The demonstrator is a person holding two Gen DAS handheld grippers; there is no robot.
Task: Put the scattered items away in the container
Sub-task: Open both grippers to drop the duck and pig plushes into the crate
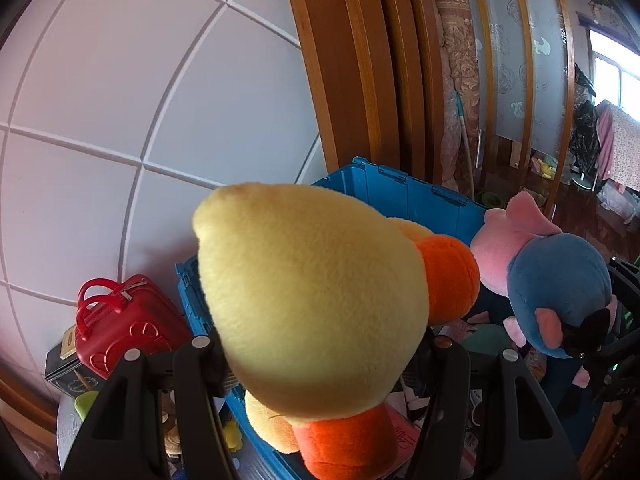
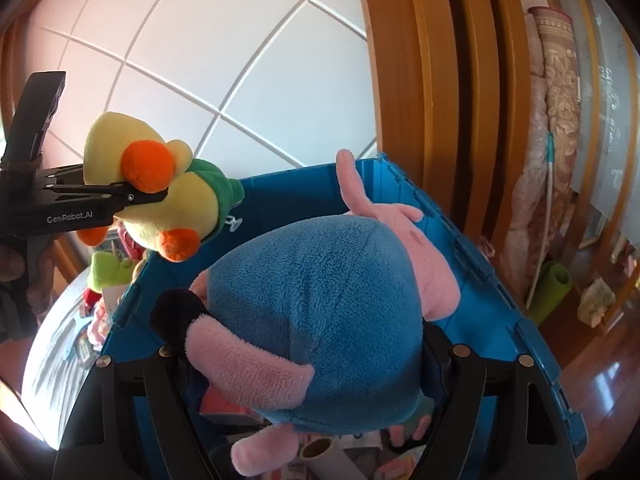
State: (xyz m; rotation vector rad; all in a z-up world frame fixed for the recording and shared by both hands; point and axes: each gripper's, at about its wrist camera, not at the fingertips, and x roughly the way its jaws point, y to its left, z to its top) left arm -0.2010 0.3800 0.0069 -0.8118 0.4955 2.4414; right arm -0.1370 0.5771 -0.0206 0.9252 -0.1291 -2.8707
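My left gripper (image 1: 320, 344) is shut on a yellow plush duck (image 1: 312, 296) with orange feet and holds it above the left edge of the blue crate (image 1: 424, 196). The duck also shows in the right wrist view (image 2: 160, 188), with a green hat. My right gripper (image 2: 308, 352) is shut on a pink pig plush in a blue outfit (image 2: 320, 300) and holds it over the blue crate (image 2: 480, 312). The pig also shows in the left wrist view (image 1: 556, 292). The fingertips of both grippers are hidden behind the plush toys.
A red toy suitcase (image 1: 120, 320) sits left of the crate beside a dark box (image 1: 64, 372). A green plush (image 2: 108, 272) and small items lie on the grey surface at the left. The crate holds papers and small toys. A white tiled wall and wooden frame stand behind.
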